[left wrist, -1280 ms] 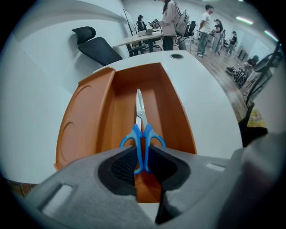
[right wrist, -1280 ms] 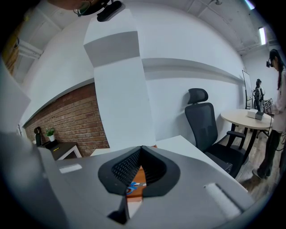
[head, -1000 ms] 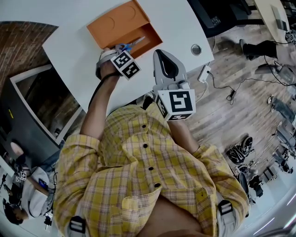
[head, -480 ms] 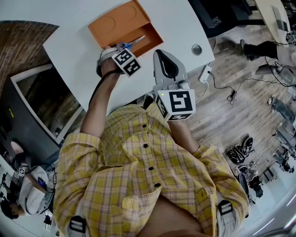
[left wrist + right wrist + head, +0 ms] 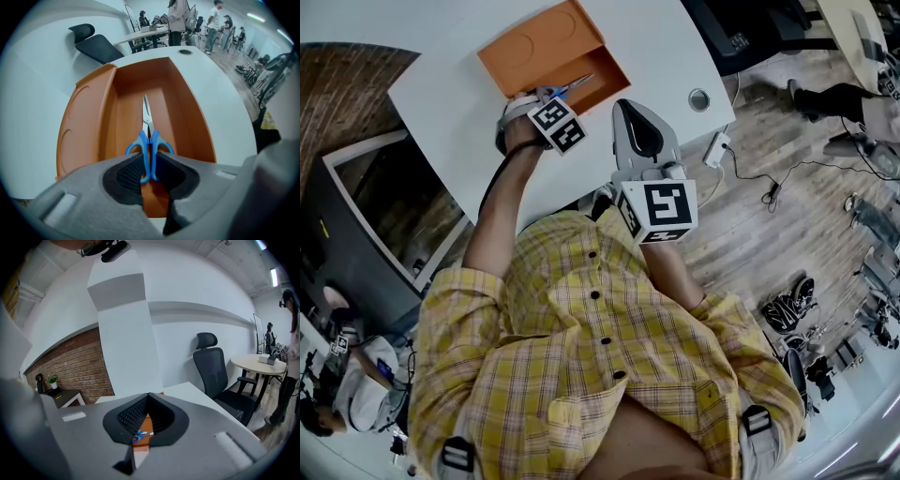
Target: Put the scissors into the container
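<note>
Scissors [image 5: 148, 135] over container [image 5: 91, 124], handle ends hidden between left gripper's [image 5: 149, 163] pinching jaws; right gripper's [image 5: 147, 399] jaws together.

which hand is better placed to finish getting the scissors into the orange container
Left. The left tool is shut on the scissors by their blue handles, blades pointing into the orange container, so it probably only needs to lower and release. The right tool is shut, empty and off to the side.
</note>
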Available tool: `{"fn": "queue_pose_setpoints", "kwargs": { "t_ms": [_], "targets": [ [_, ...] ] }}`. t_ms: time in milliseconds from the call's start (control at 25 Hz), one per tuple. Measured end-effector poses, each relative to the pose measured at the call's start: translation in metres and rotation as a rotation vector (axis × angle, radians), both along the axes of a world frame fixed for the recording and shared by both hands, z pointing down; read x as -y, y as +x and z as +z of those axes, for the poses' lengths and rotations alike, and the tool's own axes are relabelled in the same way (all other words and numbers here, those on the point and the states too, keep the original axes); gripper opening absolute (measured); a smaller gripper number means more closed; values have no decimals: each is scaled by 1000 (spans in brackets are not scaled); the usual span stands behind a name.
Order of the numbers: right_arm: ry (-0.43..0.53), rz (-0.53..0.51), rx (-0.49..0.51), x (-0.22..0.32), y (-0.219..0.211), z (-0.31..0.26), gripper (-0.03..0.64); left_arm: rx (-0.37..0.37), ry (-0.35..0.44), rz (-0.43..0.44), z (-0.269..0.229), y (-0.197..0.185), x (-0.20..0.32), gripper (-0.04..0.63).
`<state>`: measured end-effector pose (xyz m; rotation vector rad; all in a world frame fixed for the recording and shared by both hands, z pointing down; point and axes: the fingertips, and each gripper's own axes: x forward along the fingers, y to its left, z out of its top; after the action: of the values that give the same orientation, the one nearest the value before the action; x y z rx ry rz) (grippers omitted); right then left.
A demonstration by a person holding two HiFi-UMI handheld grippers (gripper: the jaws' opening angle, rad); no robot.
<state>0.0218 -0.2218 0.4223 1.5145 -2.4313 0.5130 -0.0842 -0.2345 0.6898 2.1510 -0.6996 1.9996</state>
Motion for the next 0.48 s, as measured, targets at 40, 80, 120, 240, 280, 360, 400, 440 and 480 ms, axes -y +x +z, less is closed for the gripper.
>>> {"fn": "queue_pose_setpoints", "kwargs": {
  "t_ms": [40,80,120,240,280,360,400,440,480],
  "targets": [
    [0,0,1,0,0,0,6,1,0,1,0,0,0,86],
    [1,-1,1,0,1,0,6,2,0,3,1,1,0,86],
    [1,-1,2,-1,2,0,6,2,0,5,1,2,-1,86],
    [3,-1,2,-2,4,-1,6,3,2,7,1,3,-2,86],
    [3,0,2,-2,4,-1,6,4,3,8,1,3,-2,86],
    [3,1,2,-1,2,-1,6,6,4,10,1,1,0,86],
    [3,1,3,0,1,-1,6,6,4,12,1,0,0,86],
    [3,1,3,1,1,-1,6,5,3,13,2,0,1,86],
    [3,0,3,1,1,-1,6,4,2,14,1,0,1,86]
  ]
}}
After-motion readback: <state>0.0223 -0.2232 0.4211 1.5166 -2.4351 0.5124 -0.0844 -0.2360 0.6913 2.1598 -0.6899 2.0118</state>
